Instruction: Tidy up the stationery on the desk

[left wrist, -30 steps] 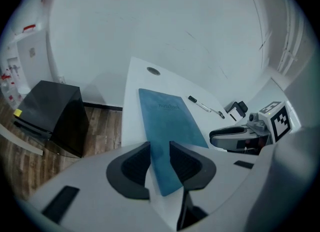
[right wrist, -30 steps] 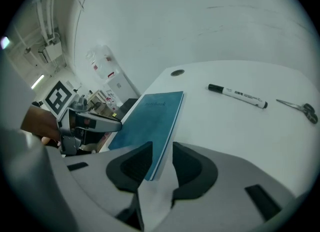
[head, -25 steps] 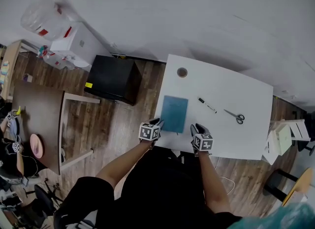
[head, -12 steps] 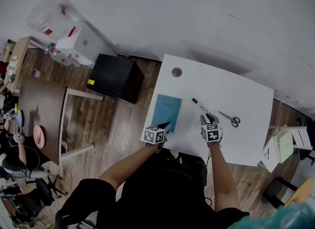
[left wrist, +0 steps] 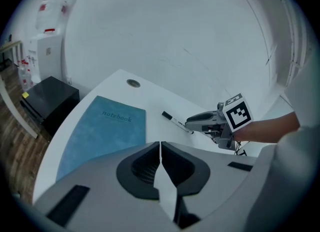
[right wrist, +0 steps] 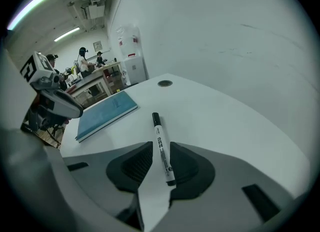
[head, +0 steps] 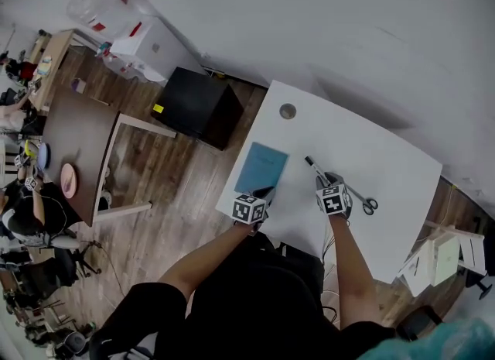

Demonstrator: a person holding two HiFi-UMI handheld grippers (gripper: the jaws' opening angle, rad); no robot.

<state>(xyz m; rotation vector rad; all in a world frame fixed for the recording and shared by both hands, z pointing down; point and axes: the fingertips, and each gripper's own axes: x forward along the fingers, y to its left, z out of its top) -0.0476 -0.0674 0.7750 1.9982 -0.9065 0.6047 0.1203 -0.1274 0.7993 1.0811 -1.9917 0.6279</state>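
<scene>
1. Off the white rectangular surface (head: 379, 157), on the wood floor to its left, stands a black cube-shaped cabinet (head: 197, 107) with its front shut. Beyond it, a white box (head: 151, 45) carries a clear plastic bag (head: 108, 1) flecked with red. The contents of all three cannot be made out.
2. The left tool (head: 264, 193), grey with a square-marker cube, has just been closing. Its jaws now meet with nothing between them. It hangs at the near edge of the flat blue notebook (head: 263, 166); whether it touches the cover cannot be told.
3. The right tool (right wrist: 156, 158) tilts down with its jaws narrowly apart, astride the rear end of the white-barrelled, black-capped marker pen (right wrist: 161, 143). The pen lies on the surface with its cap pointing away, and a sliver of gap shows beside the barrel.
4. The notebook lies near the surface's left edge and the marker pen just to its right. The dark-handled metal scissors (head: 363, 202) lie just right of the right tool. A round grey grommet (head: 288, 111) sits near the far left corner.
5. The count is one notebook, one marker pen, one pair of scissors and two tools.
</scene>
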